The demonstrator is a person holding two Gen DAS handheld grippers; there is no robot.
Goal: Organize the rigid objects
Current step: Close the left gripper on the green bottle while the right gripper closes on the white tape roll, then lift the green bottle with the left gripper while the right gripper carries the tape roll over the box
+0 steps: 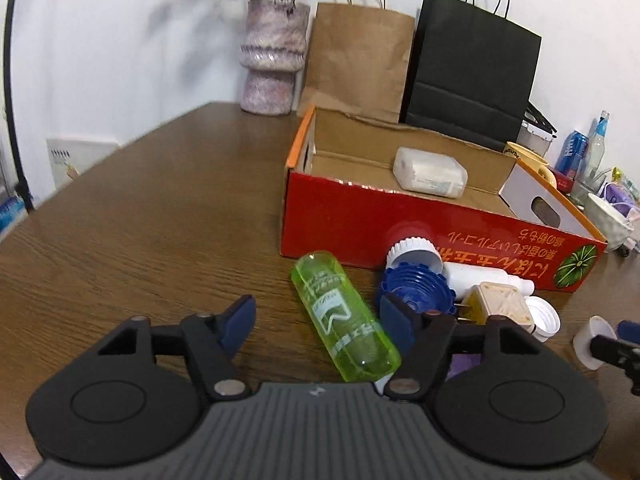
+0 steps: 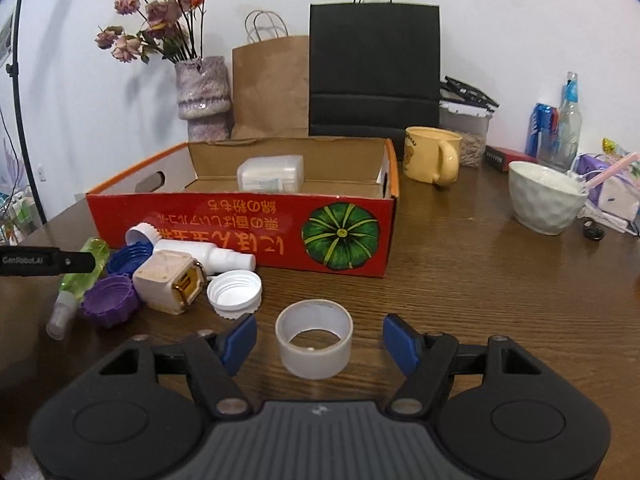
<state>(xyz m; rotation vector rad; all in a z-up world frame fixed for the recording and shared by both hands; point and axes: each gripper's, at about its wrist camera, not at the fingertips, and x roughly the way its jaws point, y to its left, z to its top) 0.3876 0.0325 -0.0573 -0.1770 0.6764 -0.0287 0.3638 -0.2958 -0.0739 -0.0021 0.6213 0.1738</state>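
Observation:
A red cardboard box [image 1: 360, 220] [image 2: 240, 220] lies open on the wooden table with a white plastic case [image 1: 430, 174] [image 2: 270, 178] inside. In front of it lie a green spray bottle [image 1: 344, 316] [image 2: 82, 276], a blue lid [image 1: 416, 286] [image 2: 128, 260], a white bottle [image 1: 476, 276] [image 2: 204, 256], a cream cube [image 1: 500, 304] [image 2: 168, 280], a white cap [image 2: 234, 294] and a purple lid [image 2: 110, 300]. My left gripper [image 1: 318, 320] is open around the green bottle. My right gripper [image 2: 320, 338] is open around a tape roll [image 2: 314, 338] [image 1: 592, 342].
A vase [image 1: 274, 56] [image 2: 204, 96], a brown paper bag [image 1: 356, 60] [image 2: 272, 88] and a black bag [image 1: 472, 72] [image 2: 374, 72] stand behind the box. A yellow mug [image 2: 432, 158], a white bowl [image 2: 546, 198] and bottles [image 2: 560, 120] stand at the right.

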